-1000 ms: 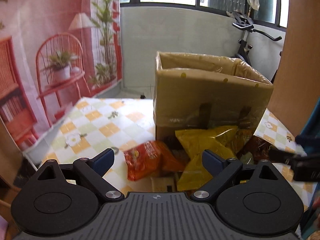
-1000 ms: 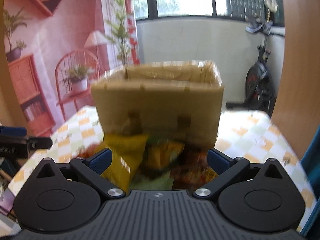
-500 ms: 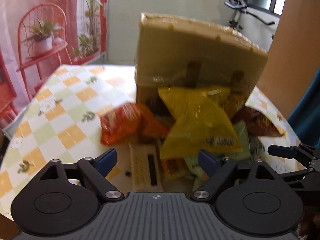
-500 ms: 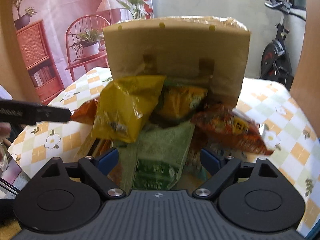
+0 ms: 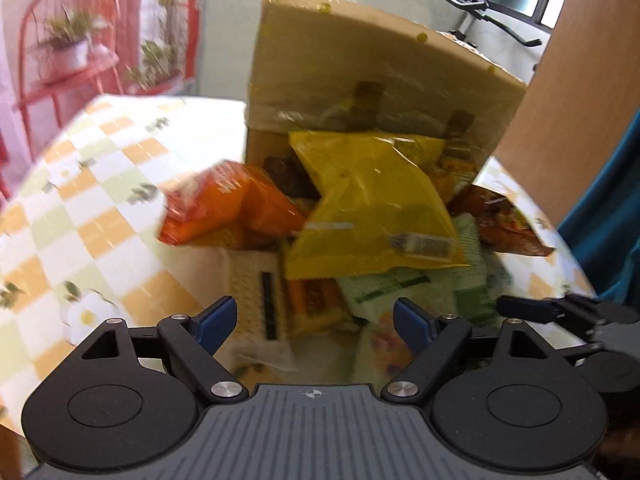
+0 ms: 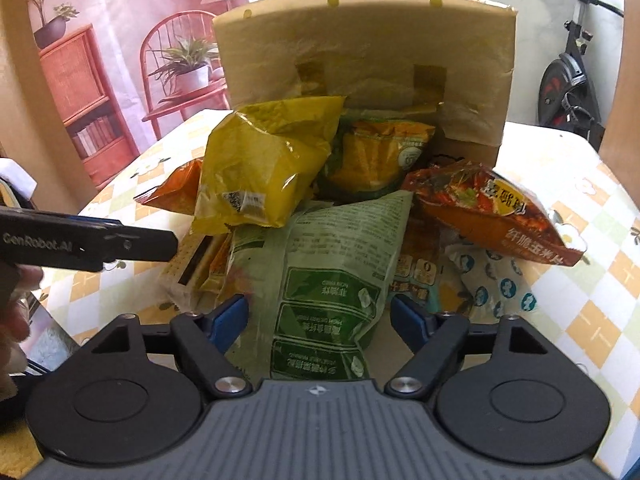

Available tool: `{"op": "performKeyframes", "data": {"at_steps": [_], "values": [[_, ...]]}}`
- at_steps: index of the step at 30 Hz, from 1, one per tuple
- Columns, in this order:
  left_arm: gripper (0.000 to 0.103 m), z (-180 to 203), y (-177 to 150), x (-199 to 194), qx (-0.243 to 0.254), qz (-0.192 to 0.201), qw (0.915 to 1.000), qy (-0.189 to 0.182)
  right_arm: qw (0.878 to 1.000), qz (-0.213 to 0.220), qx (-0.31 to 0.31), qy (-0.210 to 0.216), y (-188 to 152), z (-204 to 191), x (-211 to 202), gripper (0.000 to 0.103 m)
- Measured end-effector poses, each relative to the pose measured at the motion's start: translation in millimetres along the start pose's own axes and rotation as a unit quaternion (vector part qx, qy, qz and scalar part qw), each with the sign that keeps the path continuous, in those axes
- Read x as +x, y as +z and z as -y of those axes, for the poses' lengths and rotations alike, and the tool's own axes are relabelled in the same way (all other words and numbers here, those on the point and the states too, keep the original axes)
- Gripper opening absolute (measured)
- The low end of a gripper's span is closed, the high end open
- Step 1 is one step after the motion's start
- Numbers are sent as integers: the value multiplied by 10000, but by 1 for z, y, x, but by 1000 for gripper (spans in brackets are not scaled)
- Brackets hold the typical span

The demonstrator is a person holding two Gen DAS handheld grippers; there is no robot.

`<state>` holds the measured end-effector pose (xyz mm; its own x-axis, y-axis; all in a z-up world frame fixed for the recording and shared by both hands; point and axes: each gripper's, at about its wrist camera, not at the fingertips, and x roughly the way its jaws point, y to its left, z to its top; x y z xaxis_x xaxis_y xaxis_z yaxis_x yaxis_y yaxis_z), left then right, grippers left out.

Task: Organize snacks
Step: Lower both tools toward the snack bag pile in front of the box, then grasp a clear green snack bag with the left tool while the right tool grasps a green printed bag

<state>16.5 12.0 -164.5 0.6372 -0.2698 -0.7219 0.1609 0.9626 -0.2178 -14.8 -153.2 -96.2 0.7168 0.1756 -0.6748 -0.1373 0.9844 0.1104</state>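
A pile of snack bags lies on the checkered table in front of a tall cardboard box (image 6: 364, 60), also in the left wrist view (image 5: 372, 84). On top is a yellow bag (image 6: 264, 168) (image 5: 372, 208). An orange bag (image 5: 224, 204) lies left, a green bag (image 6: 320, 280) in front, a red-brown bag (image 6: 496, 208) at right. My left gripper (image 5: 316, 324) is open and empty above a cream packet (image 5: 256, 292). My right gripper (image 6: 320, 318) is open, its fingers either side of the green bag's near end.
The table (image 5: 80, 208) has a yellow, green and white checked cloth. The left gripper's finger shows in the right wrist view (image 6: 92, 244); the right gripper shows in the left wrist view (image 5: 560, 312). An exercise bike (image 6: 568, 84) stands behind at right.
Both grippers have moved forward and down toward the snack pile, which now fills the views. Both stay open and empty.
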Motion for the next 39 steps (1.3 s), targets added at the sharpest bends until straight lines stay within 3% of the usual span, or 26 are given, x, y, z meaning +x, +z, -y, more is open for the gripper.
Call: {"op": "performKeyframes", "data": {"at_steps": [5,7,9,16,29,33,39], "values": [[86,4,1,11,-87,6,9992,-384,9999,-50,42,81,-6,2,3,79],[77,8,1,17,-42,-60,9985,-542,9999,-78,99,110,-8,4,5,78],[72,14,4,24,60,-160,9979,-618,9997,-79,154,175,-9,7,6,77],[68,20,0,52,-77,-635,9931,-979,9992,-20,126,369,-11,10,8,67],[74,22,2,75,-369,-575,9873,-1435,9987,40,275,435,-16,16,12,66],[65,27,3,70,-209,-568,9866,-1515,9988,43,240,433,-15,12,10,64],[63,36,6,62,-67,-546,9853,-1616,9987,58,206,470,-12,9,0,58]]}}
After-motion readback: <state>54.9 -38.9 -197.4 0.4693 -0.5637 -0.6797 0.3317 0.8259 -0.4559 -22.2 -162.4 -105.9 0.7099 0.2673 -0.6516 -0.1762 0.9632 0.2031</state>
